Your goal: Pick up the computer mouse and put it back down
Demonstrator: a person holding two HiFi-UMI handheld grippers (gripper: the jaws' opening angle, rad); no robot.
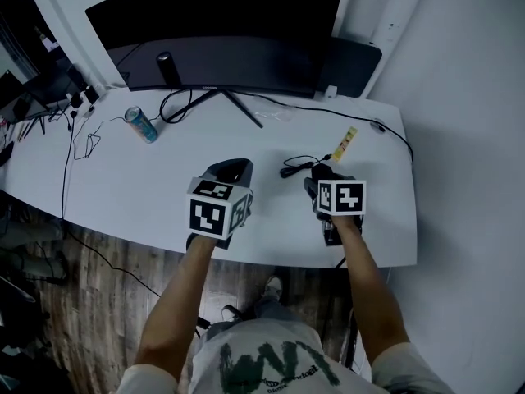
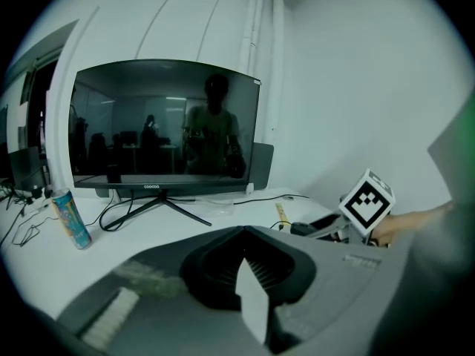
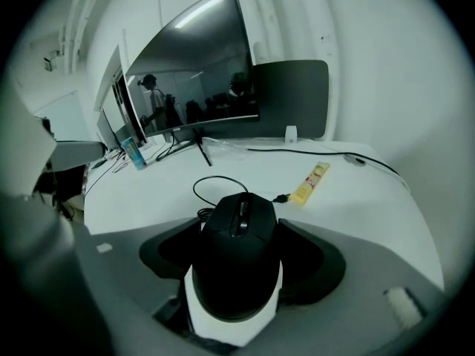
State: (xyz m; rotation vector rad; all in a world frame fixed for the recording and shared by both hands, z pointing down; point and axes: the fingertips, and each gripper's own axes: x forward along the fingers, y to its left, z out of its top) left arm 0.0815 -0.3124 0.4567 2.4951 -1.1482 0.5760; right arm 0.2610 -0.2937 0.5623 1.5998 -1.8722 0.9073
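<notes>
The black wired computer mouse (image 3: 239,251) sits between the jaws of my right gripper (image 3: 241,215), which is shut on its sides. It hangs a little above the white desk (image 3: 148,191), its cable (image 3: 210,184) looping down onto the desk ahead. In the head view the right gripper (image 1: 324,180) is near the desk's front right, with the mouse (image 1: 321,171) mostly hidden under it. My left gripper (image 1: 229,171) hovers to its left above the desk. In the left gripper view its jaws (image 2: 241,230) meet at the tips with nothing between them, and the right gripper's marker cube (image 2: 367,201) shows at the right.
A wide curved monitor (image 1: 213,31) on a tripod stand fills the back of the desk. A drinks can (image 1: 141,125) stands at the back left and a yellow packet (image 1: 344,144) lies right of centre. Cables cross the desk's back and left. The desk's front edge (image 1: 271,257) is just below the grippers.
</notes>
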